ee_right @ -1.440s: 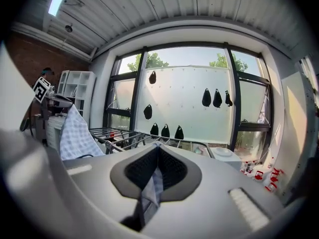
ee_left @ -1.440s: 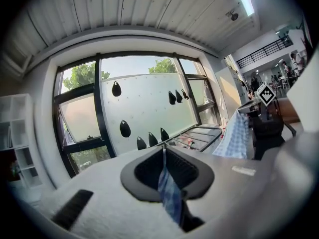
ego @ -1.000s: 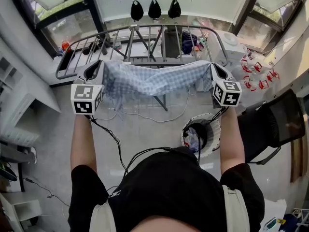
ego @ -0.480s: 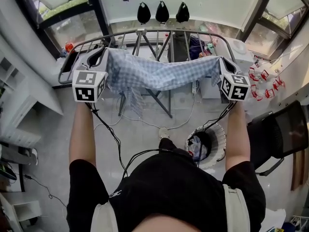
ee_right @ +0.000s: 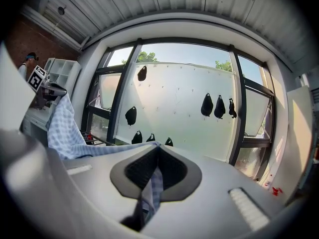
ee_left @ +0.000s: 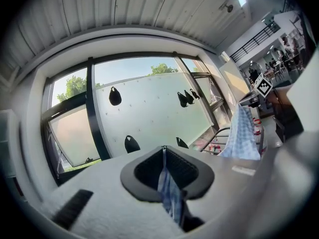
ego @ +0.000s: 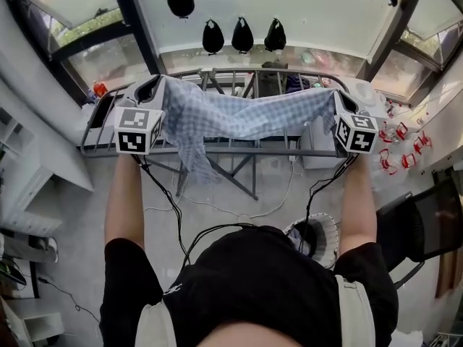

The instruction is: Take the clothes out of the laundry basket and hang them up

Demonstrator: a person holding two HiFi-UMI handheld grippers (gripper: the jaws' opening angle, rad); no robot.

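Head view: the laundry basket [ego: 329, 230], below the right gripper [ego: 341, 101], is half hidden by the torso; its contents are unclear. The checked cloth [ego: 239, 116] is stretched between both grippers over the drying rack [ego: 268, 151]. Left gripper view: the left gripper [ee_left: 163, 153] is clamped on cloth. Right gripper view: cloth is likewise pinched, with windows [ee_right: 174, 108] ahead.

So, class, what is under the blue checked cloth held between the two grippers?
The drying rack: its front rail and legs show below the checked cloth; the bars directly beneath it are covered.

left tool [ee_left: 163, 151]: clamped on checked cloth [ee_left: 169, 195] | beyond: window [ee_left: 144, 108]
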